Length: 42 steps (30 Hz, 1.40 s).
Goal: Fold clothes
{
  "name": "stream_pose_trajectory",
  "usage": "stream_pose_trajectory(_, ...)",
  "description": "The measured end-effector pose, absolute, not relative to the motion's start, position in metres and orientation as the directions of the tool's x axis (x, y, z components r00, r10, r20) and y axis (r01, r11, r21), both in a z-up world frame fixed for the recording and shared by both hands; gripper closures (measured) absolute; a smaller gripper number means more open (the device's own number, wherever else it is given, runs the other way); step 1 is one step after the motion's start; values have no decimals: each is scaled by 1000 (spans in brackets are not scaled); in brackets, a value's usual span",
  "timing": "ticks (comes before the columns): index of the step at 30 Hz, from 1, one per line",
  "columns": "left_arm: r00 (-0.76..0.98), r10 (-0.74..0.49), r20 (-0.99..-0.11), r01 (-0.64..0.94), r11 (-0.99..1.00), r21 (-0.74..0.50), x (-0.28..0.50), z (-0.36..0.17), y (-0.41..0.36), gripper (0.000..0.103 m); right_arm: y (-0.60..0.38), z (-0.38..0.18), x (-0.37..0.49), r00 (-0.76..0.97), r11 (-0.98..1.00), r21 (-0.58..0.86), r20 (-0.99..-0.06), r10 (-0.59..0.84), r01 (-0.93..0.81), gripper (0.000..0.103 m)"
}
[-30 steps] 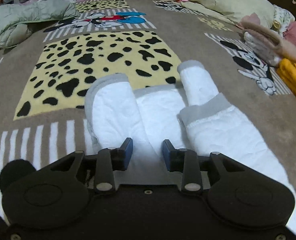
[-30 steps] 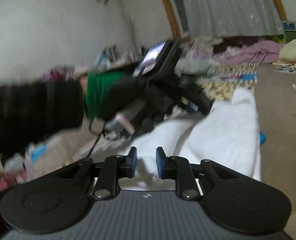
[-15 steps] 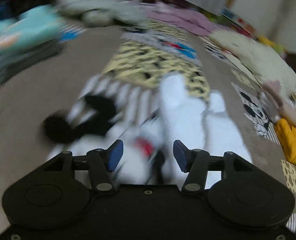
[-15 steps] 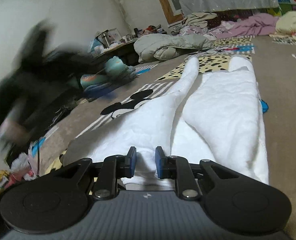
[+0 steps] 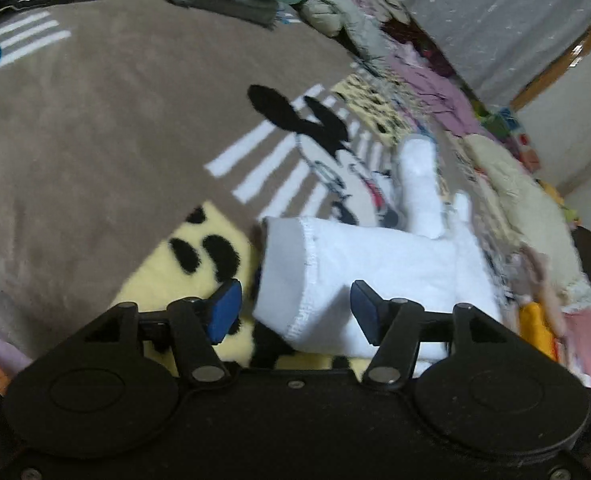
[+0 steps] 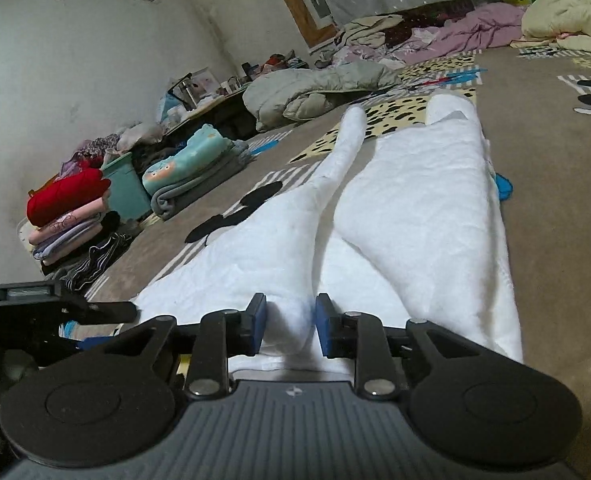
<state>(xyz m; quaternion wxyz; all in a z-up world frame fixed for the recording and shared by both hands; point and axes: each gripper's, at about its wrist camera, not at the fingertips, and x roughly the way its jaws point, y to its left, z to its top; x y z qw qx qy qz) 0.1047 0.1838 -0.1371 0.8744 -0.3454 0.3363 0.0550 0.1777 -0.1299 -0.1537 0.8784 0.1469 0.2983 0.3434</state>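
A white quilted garment (image 6: 415,208) lies spread on the brown cartoon-print blanket (image 6: 555,200), its two long parts pointing away from me. My right gripper (image 6: 290,326) is at its near edge, and a pinch of white fabric bunches up between the blue pads. In the left wrist view a hemmed corner of the white garment (image 5: 335,264) lies between the widely spread fingers of my left gripper (image 5: 295,312), which is open and touches nothing. The left gripper's black body (image 6: 55,304) shows at the left edge of the right wrist view.
A stack of folded clothes (image 6: 67,208), a teal bin (image 6: 125,188) and a folded teal blanket (image 6: 191,168) sit along the left wall. A grey padded jacket (image 6: 315,92) and a cream duvet (image 6: 567,20) lie farther back. More clothes (image 5: 535,320) are heaped to the right.
My left gripper has swung away to the left side, opened wider, and now sits at the garment's hemmed corner. The right gripper has stayed at the near edge.
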Motion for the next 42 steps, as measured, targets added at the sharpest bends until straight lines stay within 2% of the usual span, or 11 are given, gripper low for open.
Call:
stream_pose_trajectory(1, 771, -114, -627, -321, 780, -537, 106, -135, 178, 52, -129, -153, 177, 589, 724, 455, -423, 689, -519, 76)
stream_pose_trajectory(2, 774, -90, -626, -310, 809, -499, 108, -133, 172, 77, -129, -153, 175, 591, 725, 448, -422, 687, -523, 76)
stream_pose_trajectory(4, 774, -61, -630, -255, 881, -399, 119, -127, 159, 88, -129, -152, 173, 597, 727, 437, -418, 685, -529, 75)
stream_pose_trajectory(9, 811, 5, -585, -66, 994, -83, 146, -96, 126, 91, -133, -143, 167, 617, 728, 411, -387, 685, -549, 73)
stream_pose_trajectory(14, 871, -3, -491, 154, 951, 267, 178, -63, 90, 91, -138, -131, 162, 642, 728, 371, -346, 685, -576, 71)
stream_pose_trajectory(17, 891, -47, -452, 238, 896, 375, 200, -49, 77, 91, -137, -126, 159, 646, 725, 338, -329, 689, -600, 69)
stream_pose_trajectory(25, 871, -154, -467, 399, 775, 490, 261, -57, 54, 91, -125, -129, 160, 624, 712, 277, -347, 700, -645, 69)
stream_pose_trajectory(32, 825, -197, -530, 479, 742, 470, 306, -83, 39, 91, -108, -130, 150, 602, 690, 168, -372, 706, -704, 69)
stream_pose_trajectory(39, 804, -221, -552, 498, 758, 421, 329, -104, 32, 91, -107, -132, 153, 589, 689, 184, -395, 705, -701, 69)
stream_pose_trajectory(40, 807, -218, -549, 488, 768, 413, 331, -107, 31, 90, -108, -131, 153, 587, 688, 191, -395, 707, -701, 69)
stream_pose_trajectory(42, 818, -207, -537, 461, 793, 397, 335, -111, 30, 78, -109, -131, 154, 583, 686, 200, -394, 710, -700, 69)
